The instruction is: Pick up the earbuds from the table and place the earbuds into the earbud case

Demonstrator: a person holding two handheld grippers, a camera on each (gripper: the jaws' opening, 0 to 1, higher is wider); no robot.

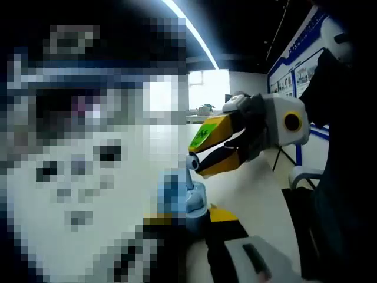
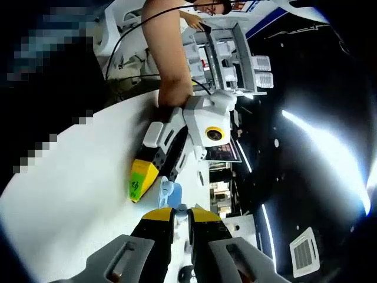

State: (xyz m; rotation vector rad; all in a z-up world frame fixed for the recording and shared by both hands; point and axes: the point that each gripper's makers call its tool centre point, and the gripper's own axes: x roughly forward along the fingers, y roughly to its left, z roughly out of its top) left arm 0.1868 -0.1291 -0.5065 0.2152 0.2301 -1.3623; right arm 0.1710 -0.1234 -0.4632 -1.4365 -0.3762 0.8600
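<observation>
A light blue earbud case (image 1: 187,199) stands open with its lid up, and my left gripper (image 1: 189,216) is shut on it from both sides. My right gripper (image 1: 194,160) comes in from the right with its yellow jaws closed on a white earbud (image 1: 191,163), whose stem points down just above the case. In the right gripper view, my right gripper (image 2: 181,216) has its jaws close together with the earbud (image 2: 182,208) at their tips. Just beyond, the blue case (image 2: 169,192) sits in the left gripper (image 2: 154,190), above the white table (image 2: 70,194).
A person's bare arm (image 2: 169,53) holds the left gripper, with a black cable running past it. White shelving racks (image 2: 230,53) stand beyond the table. A blue-framed wall board (image 1: 294,71) hangs at the right, and a dark chair (image 1: 306,206) is by the table edge.
</observation>
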